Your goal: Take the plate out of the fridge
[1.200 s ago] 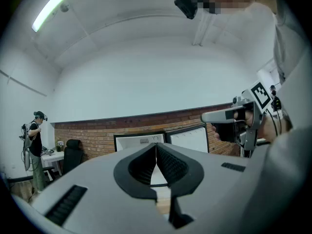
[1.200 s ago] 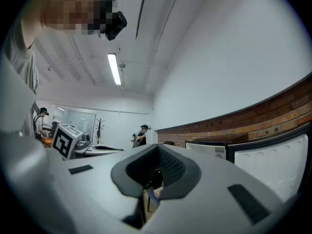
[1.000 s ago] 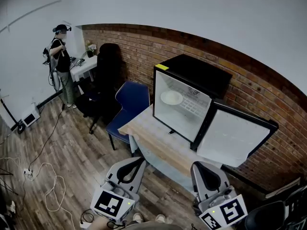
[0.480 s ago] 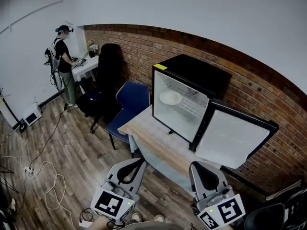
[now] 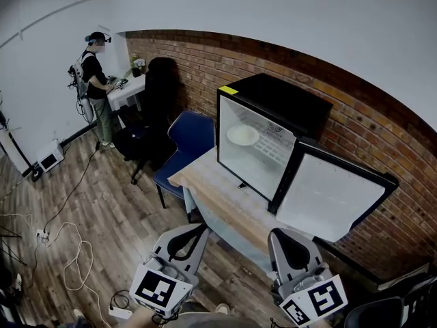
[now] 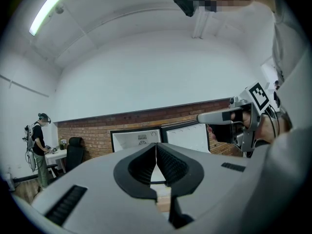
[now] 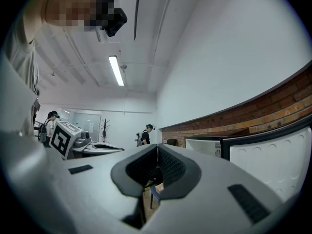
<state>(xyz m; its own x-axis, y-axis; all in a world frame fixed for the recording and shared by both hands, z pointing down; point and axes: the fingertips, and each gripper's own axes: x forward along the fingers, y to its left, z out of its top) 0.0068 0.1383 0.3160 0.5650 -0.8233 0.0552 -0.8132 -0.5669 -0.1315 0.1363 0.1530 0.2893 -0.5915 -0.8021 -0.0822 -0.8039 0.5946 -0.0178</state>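
Note:
A white plate lies on the upper shelf inside the small black fridge, which stands on a wooden table with its door swung open to the right. In the head view my left gripper and right gripper are held low in front of the table, well short of the fridge. Both have their jaws together with nothing between them. The left gripper view shows the fridge far ahead past the closed tips; the right gripper points left of the fridge.
A blue chair stands at the table's left end, a black office chair behind it. A person stands at a white desk far left. Cables lie on the wooden floor. Brick wall runs behind the fridge.
The view has shifted slightly; the fridge and table sit a touch higher in frame. The distant person has turned toward the desk. Both grippers stay low and shut.

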